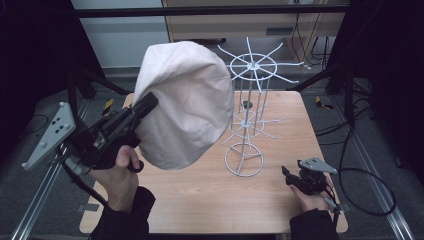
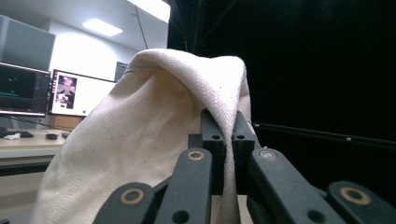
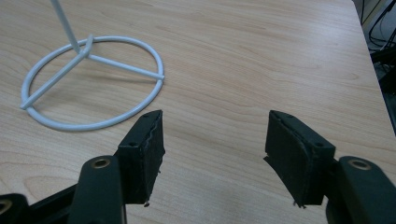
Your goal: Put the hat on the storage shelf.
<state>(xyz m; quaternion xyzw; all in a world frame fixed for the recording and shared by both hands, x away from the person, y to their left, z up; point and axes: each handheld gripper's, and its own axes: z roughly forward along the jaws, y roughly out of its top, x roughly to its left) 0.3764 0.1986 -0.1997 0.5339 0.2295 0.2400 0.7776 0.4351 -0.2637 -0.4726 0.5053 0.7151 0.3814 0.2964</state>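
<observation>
Left gripper (image 1: 146,103): raised above the table's (image 1: 200,195) left side, my jaws clamped on a fold of the cream cloth cap (image 1: 185,107); the pinch is plain in the left gripper view (image 2: 226,135), cap (image 2: 140,140) bulging up beyond it. Cap hangs in the air, just left of the white wire rack (image 1: 247,110). Right gripper (image 1: 289,176): low over the table's right front, jaws spread wide, empty (image 3: 212,154); rack base ring (image 3: 88,79) near, apart.
</observation>
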